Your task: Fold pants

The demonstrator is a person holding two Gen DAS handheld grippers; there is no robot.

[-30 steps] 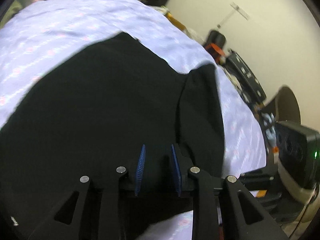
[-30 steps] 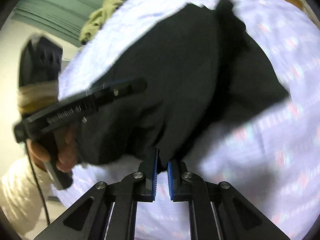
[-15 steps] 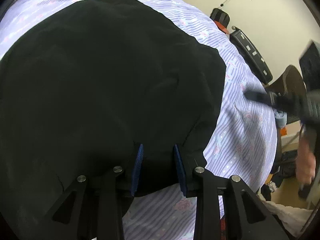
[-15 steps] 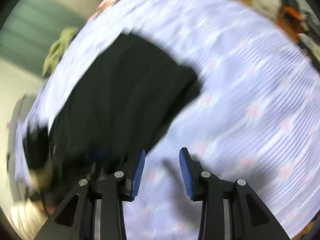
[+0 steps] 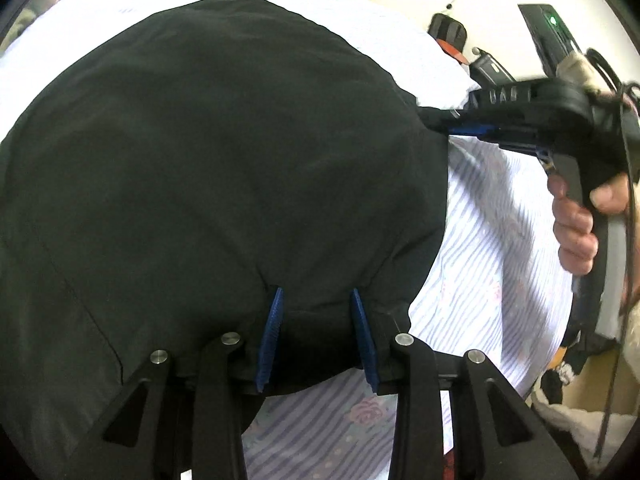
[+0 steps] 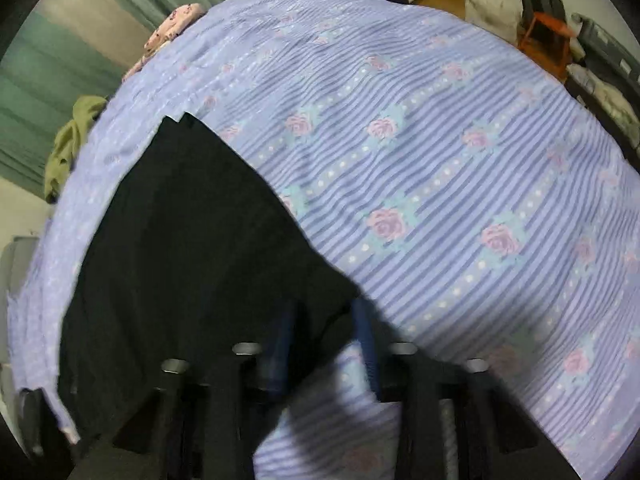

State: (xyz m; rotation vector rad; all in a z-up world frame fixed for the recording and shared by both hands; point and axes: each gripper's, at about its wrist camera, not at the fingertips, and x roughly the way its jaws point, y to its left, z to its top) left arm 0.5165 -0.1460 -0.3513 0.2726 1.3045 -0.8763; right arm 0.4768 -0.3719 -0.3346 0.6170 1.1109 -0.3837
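– Two grippers on the pants (image 5: 220,140)?
– Yep. Left gripper (image 5: 316,340) sits at the near edge, jaws partly open, just been opening, cloth lying btwn the pads, no real pinch. Right gripper (image 5: 452,126) looks closed on the far right corner.
– Which is nearer?
– Left. Pants stretch away from it, near to far, I think.
– Look?
– Black, soft, mostly flat on the striped sheet (image 5: 492,240).

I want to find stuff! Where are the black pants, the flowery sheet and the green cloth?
black pants (image 5: 224,152), left wrist view, middle of the fabric
flowery sheet (image 6: 440,160), right wrist view, bare striped part
green cloth (image 6: 70,144), right wrist view, crumpled middle
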